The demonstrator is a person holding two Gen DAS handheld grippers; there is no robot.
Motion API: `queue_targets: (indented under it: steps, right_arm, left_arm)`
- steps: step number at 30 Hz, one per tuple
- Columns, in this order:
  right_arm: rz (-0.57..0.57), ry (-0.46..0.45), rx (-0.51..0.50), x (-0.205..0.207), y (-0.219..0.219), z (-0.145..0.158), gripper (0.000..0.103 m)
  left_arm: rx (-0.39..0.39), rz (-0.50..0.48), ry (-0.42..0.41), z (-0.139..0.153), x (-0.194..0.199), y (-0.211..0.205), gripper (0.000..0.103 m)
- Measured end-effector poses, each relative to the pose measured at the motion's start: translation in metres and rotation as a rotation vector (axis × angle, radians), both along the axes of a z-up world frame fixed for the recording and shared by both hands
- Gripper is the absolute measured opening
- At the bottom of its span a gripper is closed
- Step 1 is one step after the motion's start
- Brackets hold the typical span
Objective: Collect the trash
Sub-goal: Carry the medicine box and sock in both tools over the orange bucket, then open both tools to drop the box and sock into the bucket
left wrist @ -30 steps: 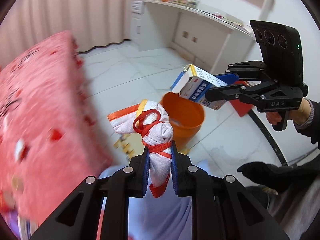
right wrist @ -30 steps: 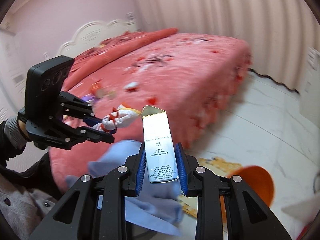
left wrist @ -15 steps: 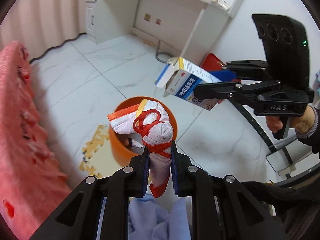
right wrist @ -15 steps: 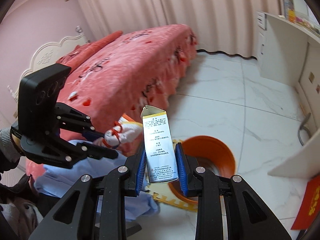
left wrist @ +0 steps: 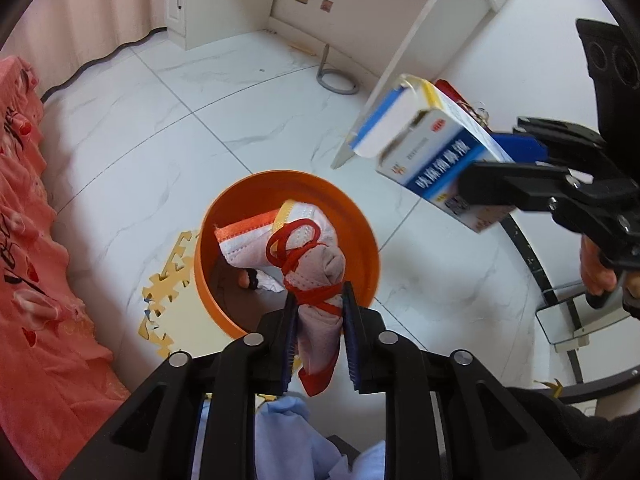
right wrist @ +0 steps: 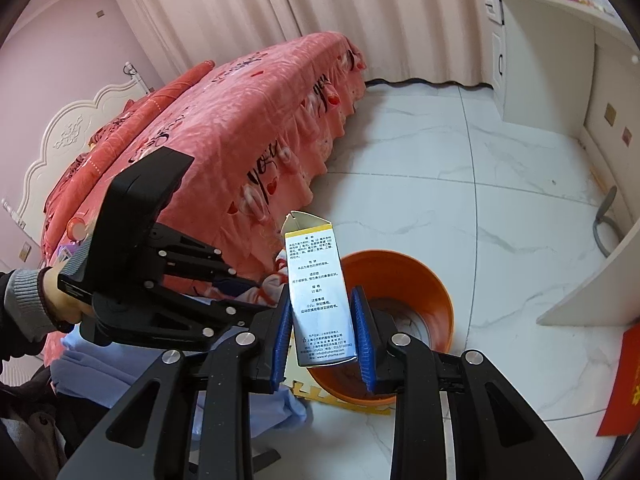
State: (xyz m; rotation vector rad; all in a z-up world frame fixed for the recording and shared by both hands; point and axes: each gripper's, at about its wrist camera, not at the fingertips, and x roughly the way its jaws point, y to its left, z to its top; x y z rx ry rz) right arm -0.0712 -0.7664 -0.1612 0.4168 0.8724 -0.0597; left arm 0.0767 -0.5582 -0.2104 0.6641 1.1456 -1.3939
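My left gripper (left wrist: 318, 312) is shut on a crumpled white face mask with red straps (left wrist: 304, 256) and holds it above the orange bin (left wrist: 362, 236) on the floor. My right gripper (right wrist: 322, 320) is shut on an open white-and-blue medicine box (right wrist: 318, 288); in the left wrist view that box (left wrist: 436, 152) hangs up and to the right of the bin. The bin (right wrist: 424, 280) sits just behind the box in the right wrist view and holds some scraps. The left gripper (right wrist: 240, 284) and part of the mask show at the left there.
A bed with a pink-red cover (right wrist: 224, 128) stands left of the bin. A yellow foam puzzle mat (left wrist: 160, 292) lies under the bin. A white desk (right wrist: 560, 60) and a panel (left wrist: 400, 60) stand behind. Blue cloth (left wrist: 288, 440) lies below my grippers. A red packet (right wrist: 624, 384) lies at the right.
Both grippers have swung away from the bed toward the orange bin and lowered; the mask now hangs over the bin's opening and the box is close beside it. Both stay shut.
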Motion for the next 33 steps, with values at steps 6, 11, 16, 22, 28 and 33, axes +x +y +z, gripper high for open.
queue_targets:
  steps: [6, 11, 16, 22, 28, 33]
  right_arm:
    - [0.009, 0.018, 0.011, 0.011, 0.003, -0.011, 0.029]
    - [0.019, 0.023, 0.017, 0.021, 0.008, -0.015, 0.029]
    - [0.028, 0.032, 0.015, 0.032, 0.013, -0.021, 0.029]
    - [0.007, 0.052, 0.029, 0.044, 0.014, -0.031, 0.032]
    - [-0.003, 0.078, 0.044, 0.053, 0.018, -0.040, 0.045]
    - [0.006, 0.083, 0.043, 0.056, 0.022, -0.040, 0.045]
  left_arm:
    - [0.025, 0.030, 0.005, -0.007, 0.004, 0.002, 0.037]
    - [0.022, 0.039, 0.002, 0.000, 0.007, 0.014, 0.037]
    - [0.029, 0.060, -0.007, 0.005, 0.013, 0.030, 0.037]
    - [0.042, 0.090, -0.012, 0.002, 0.023, 0.043, 0.037]
    - [0.052, 0.097, -0.010, -0.003, 0.027, 0.050, 0.037]
    - [0.045, 0.103, -0.004, -0.002, 0.028, 0.054, 0.037]
